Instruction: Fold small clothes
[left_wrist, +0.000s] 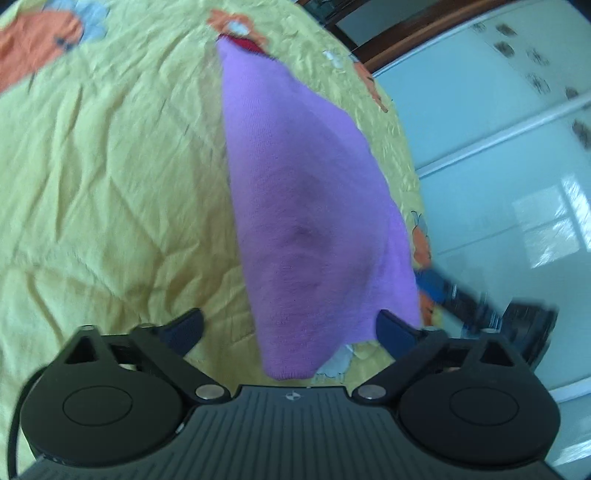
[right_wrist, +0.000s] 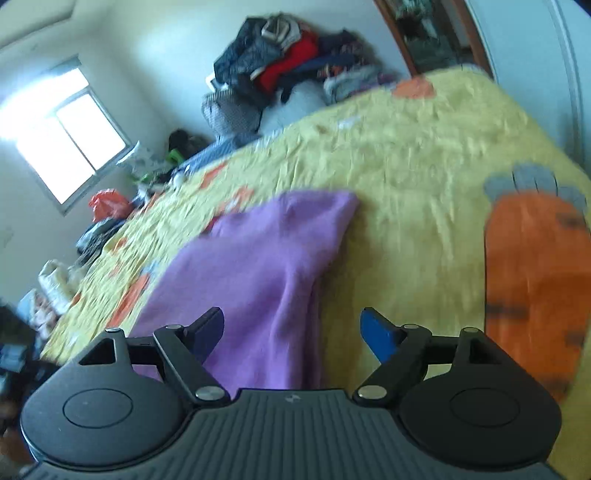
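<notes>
A small purple knit garment lies on the yellow bedspread, stretching away from my left gripper. Its near edge sits between the wide-open left fingers, which do not hold it. A red bit shows at its far end. In the right wrist view the same purple garment lies rumpled with a fold ridge, its near part between the fingers of my right gripper, which is open and holds nothing. Both views are blurred by motion.
The yellow bedspread has orange carrot prints. A pile of clothes sits at the bed's far end. A window and clutter lie left. The bed edge and pale floor are right in the left wrist view.
</notes>
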